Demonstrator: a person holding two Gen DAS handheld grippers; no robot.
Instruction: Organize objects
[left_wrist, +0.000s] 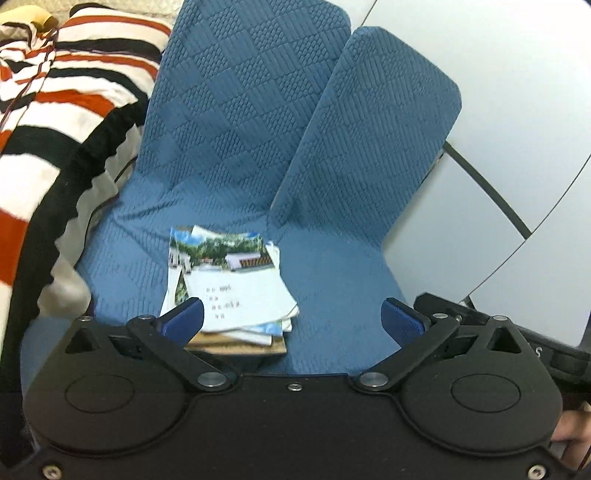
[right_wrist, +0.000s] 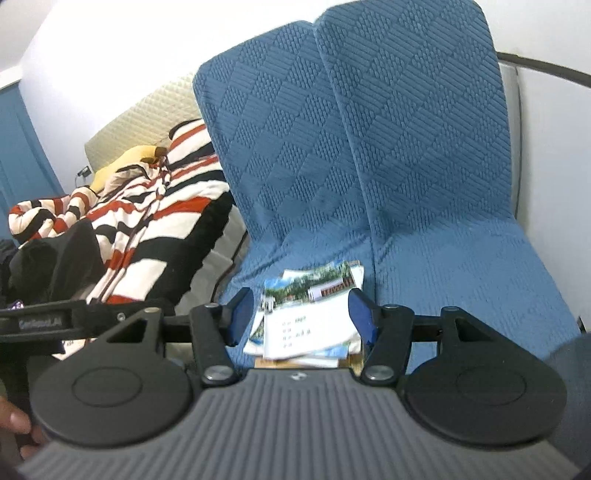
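A loose stack of booklets and photo-printed papers (left_wrist: 229, 291) lies on a brown board on the blue textured sofa seat (left_wrist: 332, 266). My left gripper (left_wrist: 291, 315) hangs above the seat with its blue pads far apart and nothing between them; the stack shows just past its left finger (left_wrist: 183, 319). In the right wrist view the same stack (right_wrist: 306, 321) appears in the gap of my right gripper (right_wrist: 301, 314), lying on the seat beyond it. The right pads stand apart and do not touch the stack.
Two blue back cushions (left_wrist: 251, 110) lean against a white wall (left_wrist: 517, 92). A red, white and black striped garment (right_wrist: 147, 221) is heaped on the seat to the left, with dark clothing (right_wrist: 55, 258) beside it. Part of my left gripper's body (right_wrist: 40, 323) crosses the right view's left edge.
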